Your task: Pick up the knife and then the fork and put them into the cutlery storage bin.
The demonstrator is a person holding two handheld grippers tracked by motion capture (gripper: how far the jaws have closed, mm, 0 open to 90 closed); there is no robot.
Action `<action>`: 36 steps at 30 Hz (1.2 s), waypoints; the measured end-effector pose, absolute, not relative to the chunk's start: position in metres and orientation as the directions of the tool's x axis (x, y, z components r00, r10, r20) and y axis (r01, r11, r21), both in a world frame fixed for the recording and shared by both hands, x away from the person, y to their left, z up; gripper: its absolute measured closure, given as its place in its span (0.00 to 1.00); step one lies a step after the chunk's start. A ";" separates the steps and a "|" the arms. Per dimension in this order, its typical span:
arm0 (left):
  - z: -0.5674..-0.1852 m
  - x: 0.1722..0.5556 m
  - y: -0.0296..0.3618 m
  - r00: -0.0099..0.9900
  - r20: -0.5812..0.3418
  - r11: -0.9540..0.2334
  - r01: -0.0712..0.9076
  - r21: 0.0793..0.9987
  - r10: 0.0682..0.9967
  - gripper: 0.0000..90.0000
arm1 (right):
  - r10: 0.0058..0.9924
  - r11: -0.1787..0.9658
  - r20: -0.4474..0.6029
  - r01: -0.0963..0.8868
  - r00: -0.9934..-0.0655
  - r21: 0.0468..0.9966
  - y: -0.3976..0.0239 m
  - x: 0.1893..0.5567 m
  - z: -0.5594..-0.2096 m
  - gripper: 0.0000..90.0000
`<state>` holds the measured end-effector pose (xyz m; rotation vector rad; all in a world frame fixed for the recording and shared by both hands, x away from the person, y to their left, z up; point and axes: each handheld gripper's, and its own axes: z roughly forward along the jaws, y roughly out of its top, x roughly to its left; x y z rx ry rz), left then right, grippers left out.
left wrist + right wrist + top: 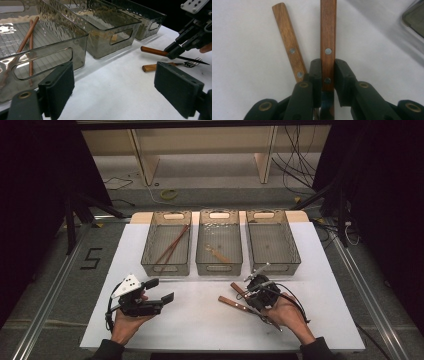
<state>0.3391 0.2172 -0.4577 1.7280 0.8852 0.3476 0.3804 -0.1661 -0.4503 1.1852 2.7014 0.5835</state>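
Note:
My right gripper (pixel 254 289) is shut on the wooden handle of a knife (pixel 239 290), just in front of the right-hand bin. In the right gripper view its jaws clamp the knife handle (pixel 328 45) near the lower rivet. The left gripper view shows the knife (pixel 153 51) held low over the table, its blade running back past the right gripper (pixel 175 51). A wooden-handled fork (pixel 232 303) lies flat beside the knife, with its handle (pixel 288 42) left of the jaws. My left gripper (pixel 160 290) is open and holds nothing.
Three clear grey bins stand in a row at the back of the white mat (pixel 200 320). The left bin (pixel 166 242) holds chopsticks (pixel 27 35). The middle bin (pixel 219 242) holds a wooden-handled utensil. The right bin (pixel 272 240) looks bare. Cables lie on the floor beyond.

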 end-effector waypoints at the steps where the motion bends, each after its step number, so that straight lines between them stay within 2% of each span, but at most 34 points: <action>1: -0.458 0.339 0.217 0.677 -0.198 -0.111 0.385 0.916 0.709 0.18 | 0.731 0.614 0.034 0.679 -0.681 0.404 -0.167 0.380 -0.449 0.86; 24: -0.458 0.340 0.218 0.673 -0.203 -0.106 0.388 0.916 0.712 0.18 | 0.733 0.511 0.120 0.659 -0.669 0.551 -0.189 0.390 -0.404 0.86; 36: -0.458 0.340 0.218 0.673 -0.202 -0.106 0.387 0.916 0.712 0.18 | 0.764 0.417 0.149 0.657 -0.627 0.628 -0.207 0.419 -0.371 0.86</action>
